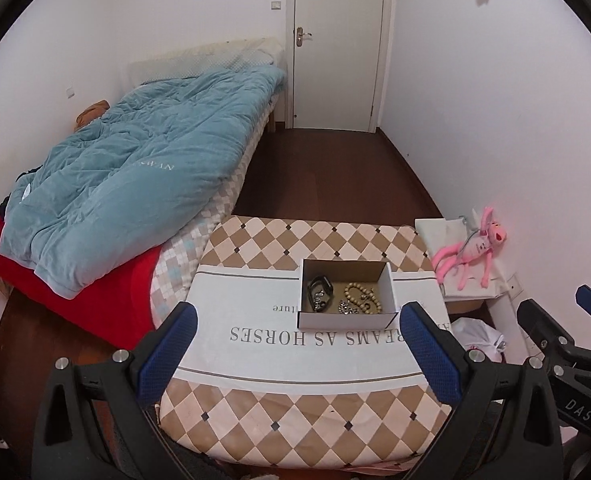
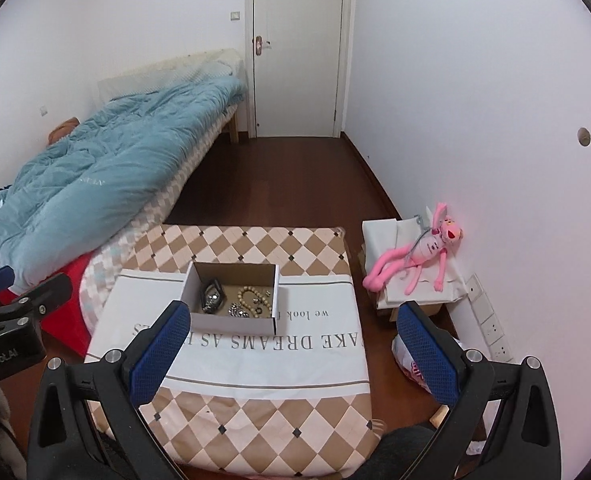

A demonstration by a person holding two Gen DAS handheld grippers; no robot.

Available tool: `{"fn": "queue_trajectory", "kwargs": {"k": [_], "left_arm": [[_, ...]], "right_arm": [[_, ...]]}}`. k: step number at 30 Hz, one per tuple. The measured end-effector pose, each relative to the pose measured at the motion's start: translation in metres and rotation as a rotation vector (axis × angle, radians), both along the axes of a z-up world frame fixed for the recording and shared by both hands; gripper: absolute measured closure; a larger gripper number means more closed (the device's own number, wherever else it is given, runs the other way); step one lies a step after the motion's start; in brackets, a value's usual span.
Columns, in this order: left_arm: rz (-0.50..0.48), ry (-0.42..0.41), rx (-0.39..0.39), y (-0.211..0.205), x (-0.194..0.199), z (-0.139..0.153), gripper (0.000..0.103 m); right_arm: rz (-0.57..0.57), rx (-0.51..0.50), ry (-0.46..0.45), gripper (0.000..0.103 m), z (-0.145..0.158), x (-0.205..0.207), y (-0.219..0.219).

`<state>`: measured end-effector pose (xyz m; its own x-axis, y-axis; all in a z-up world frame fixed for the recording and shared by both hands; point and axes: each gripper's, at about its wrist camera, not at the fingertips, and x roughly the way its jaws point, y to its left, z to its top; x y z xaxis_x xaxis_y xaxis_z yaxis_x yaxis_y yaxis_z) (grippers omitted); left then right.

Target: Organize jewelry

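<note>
Bare cloth [image 1: 255, 360] rings the open-topped box [image 1: 347, 320]; only its walls obstruct.

Bright, even light; perhaps fisheye-warped edges

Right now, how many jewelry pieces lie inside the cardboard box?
3 visible: black watch at left, beaded bracelet at right, sparkly silver piece front middle. Others may be hidden.

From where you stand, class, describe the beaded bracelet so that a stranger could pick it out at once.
Find the checkered cushion with the white printed band, beside the bed. On that band sits an open white cardboard box. Inside it, the beaded bracelet lies on the right: a loop of round cream beads, unlike the dark watch and the sparkly metal pieces beside it.
</note>
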<state>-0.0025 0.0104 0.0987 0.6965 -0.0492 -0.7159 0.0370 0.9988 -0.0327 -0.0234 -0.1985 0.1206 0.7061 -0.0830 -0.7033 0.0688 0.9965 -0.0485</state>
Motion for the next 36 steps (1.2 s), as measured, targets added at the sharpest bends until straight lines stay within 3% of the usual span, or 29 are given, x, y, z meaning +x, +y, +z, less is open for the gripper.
{"fn": "queue_trajectory", "kwargs": {"k": [7,12,36], "left_arm": [[-0.014,-0.002,-0.003,-0.005,-0.005,0.009,0.0],[-0.007,0.026,-0.005,-0.007,0.004,0.001,0.0],[0.027,0.214,0.019,-0.015,0.102,-0.074,0.0]], "right_arm": [[0.005,0.01,-0.019,0.0,0.017,-0.006,0.0],[0.004,0.001,-0.003,0.0,0.013,0.002,0.001],[-0.037,-0.033,0.169,0.0,-0.066,0.109,-0.003]]}}
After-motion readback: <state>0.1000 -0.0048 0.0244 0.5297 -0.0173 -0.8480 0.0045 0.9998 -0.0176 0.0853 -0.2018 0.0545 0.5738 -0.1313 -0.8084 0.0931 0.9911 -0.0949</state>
